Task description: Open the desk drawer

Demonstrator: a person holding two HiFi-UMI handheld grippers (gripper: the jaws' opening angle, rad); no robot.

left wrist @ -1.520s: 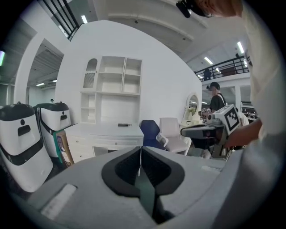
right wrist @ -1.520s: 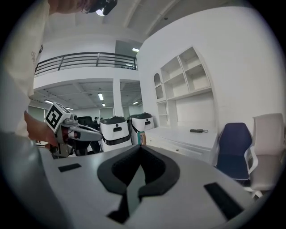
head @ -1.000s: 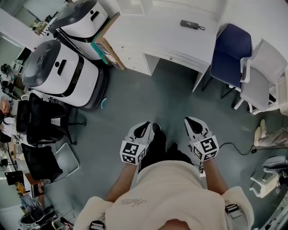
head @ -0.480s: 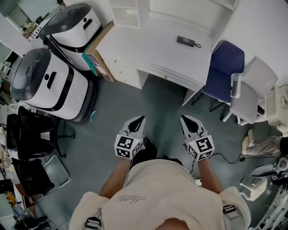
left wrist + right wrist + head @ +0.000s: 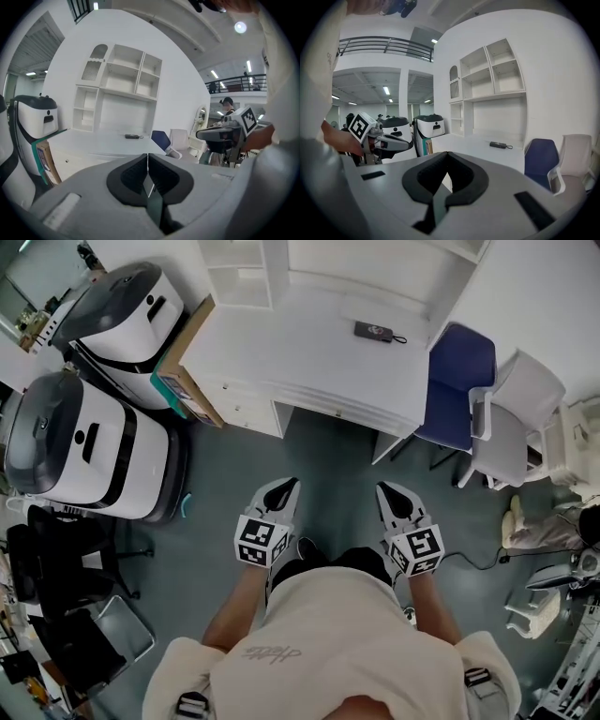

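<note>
In the head view a white desk (image 5: 309, 343) stands ahead of me. Its drawer fronts (image 5: 246, 410) with small knobs sit at its left, and a thin drawer front (image 5: 333, 405) runs under the top. All look closed. My left gripper (image 5: 284, 486) and right gripper (image 5: 389, 491) hang side by side over the floor, well short of the desk. Both are shut and hold nothing. The left gripper view shows the desk (image 5: 93, 139) beyond the shut left gripper (image 5: 147, 155). The right gripper view shows the desk (image 5: 473, 140) past the shut right gripper (image 5: 447, 153).
A small dark device (image 5: 373, 332) lies on the desk. Two big white machines with grey lids (image 5: 80, 451) (image 5: 122, 301) and a cardboard box (image 5: 183, 376) flank its left. A blue chair (image 5: 457, 376) and a grey chair (image 5: 511, 442) stand right; black chairs (image 5: 66, 549) are at the left.
The desk has slid down and toward the middle of the head view as the person steps closer. Both grippers stay shut and held in front of the body.
</note>
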